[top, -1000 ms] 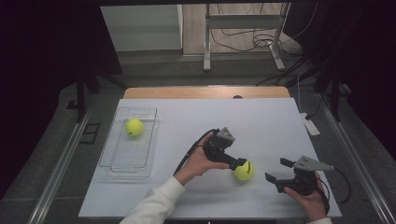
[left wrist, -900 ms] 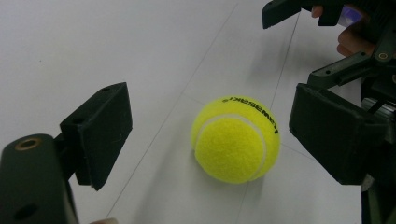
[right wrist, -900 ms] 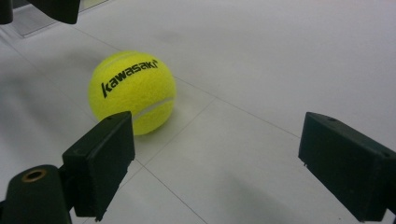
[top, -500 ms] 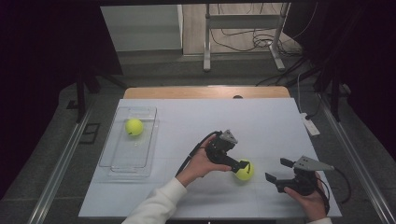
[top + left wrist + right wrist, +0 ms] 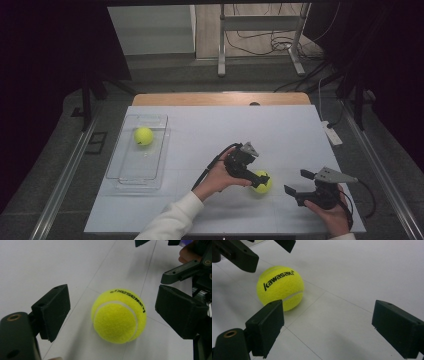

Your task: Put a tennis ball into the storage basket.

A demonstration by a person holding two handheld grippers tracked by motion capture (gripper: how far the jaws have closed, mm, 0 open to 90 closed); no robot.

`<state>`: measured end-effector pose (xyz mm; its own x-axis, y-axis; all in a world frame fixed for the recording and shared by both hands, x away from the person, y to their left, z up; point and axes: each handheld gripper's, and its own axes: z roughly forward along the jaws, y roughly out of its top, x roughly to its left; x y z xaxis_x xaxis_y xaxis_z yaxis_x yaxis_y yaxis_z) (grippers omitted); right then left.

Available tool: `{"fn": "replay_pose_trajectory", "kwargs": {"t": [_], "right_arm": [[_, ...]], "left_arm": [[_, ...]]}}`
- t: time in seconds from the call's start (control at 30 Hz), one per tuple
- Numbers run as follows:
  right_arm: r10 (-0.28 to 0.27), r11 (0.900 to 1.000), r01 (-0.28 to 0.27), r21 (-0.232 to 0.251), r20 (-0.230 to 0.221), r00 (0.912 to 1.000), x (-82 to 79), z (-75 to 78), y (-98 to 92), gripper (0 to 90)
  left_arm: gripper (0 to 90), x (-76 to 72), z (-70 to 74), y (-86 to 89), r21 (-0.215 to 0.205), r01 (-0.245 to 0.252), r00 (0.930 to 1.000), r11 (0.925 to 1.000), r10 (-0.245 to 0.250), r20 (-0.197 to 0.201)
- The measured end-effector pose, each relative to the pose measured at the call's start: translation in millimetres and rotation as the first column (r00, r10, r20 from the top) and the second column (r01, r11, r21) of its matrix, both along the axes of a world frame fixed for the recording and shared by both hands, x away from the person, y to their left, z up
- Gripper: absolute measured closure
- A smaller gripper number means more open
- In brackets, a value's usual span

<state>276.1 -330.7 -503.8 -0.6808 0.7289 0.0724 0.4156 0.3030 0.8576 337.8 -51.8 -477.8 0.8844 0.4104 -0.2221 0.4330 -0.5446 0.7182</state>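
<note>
Risk sits with the tennis ball [image 5: 118,316] itself: it rests on the white table [image 5: 200,145] between the jaws of my left gripper [image 5: 259,180], with a clear gap on each side and neither pad touching it. The jaws are spread wide. If I close them off-centre, I judge that one pad meets the felt first and nudges the ball sideways — it is round and free to roll, and could go towards the right gripper [image 5: 296,182] or off the near edge of the table. Closing too high on the ball could also squeeze it out from under the pads.

My right gripper waits to the right of the ball, jaws wide and nothing between them; if I bring it in now it could knock the ball or foul the left gripper.

From the high view I get the layout: a clear tray [image 5: 137,152] lies well to the left of the ball, with a second tennis ball [image 5: 143,135] inside it at its far end. That view is too coarse to tell whether the left pads touch the ball. The left gripper view settles it — bare table shows on both sides of the ball. The right gripper view gives the ball's other face [image 5: 280,287], with the printed lettering readable, and the left gripper's jaw tips just above it.
</note>
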Motion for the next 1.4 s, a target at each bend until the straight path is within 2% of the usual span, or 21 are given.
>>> {"fn": "replay_pose_trajectory", "kwargs": {"t": [0.4, 0.53, 0.9, 1.03, 1.13, 1.17, 1.4], "right_arm": [[0.001, 1.000, -0.001, -0.005, 0.002, 1.0000, 0.2, -0.8, -0.2, 11.5], [0.001, 1.000, -0.001, -0.006, 0.001, 1.0000, 0.3, -1.0, -0.3, 11.5], [0.000, 1.000, 0.000, -0.007, 0.001, 1.0000, 0.3, -1.1, -0.9, 11.5], [-0.001, 1.000, 0.001, -0.006, 0.000, 1.0000, 0.2, -1.1, -0.7, 11.5], [-0.001, 1.000, 0.001, -0.007, 0.000, 1.0000, 0.3, -1.2, -0.8, 11.5], [-0.002, 1.000, 0.002, -0.006, 0.000, 1.0000, 0.3, -1.2, -1.0, 11.5], [-0.004, 1.000, 0.004, -0.007, 0.002, 1.0000, 0.0, -0.9, -1.2, 11.6]], "left_arm": [[11.5, 2.0, -11.9, -10.3, 0.043, 0.021, 0.9993, 0.9989, -0.019, -0.033], [10.9, 1.7, -17.2, -15.5, 0.076, 0.049, 0.9982, 0.9959, -0.046, -0.040], [10.5, 1.3, -24.0, -20.9, 0.104, 0.069, 0.9966, 0.9922, -0.064, -0.053], [13.5, -0.1, -25.0, -22.2, 0.110, 0.072, 0.9968, 0.9913, -0.068, -0.043], [23.4, -1.9, -25.0, -23.1, 0.111, 0.074, 0.9968, 0.9911, -0.071, -0.036], [23.4, -2.5, -25.1, -23.3, 0.114, 0.072, 0.9973, 0.9908, -0.070, -0.024], [26.3, -4.3, -23.2, -23.8, 0.124, 0.066, 0.9978, 0.9901, -0.065, -0.010]]}}
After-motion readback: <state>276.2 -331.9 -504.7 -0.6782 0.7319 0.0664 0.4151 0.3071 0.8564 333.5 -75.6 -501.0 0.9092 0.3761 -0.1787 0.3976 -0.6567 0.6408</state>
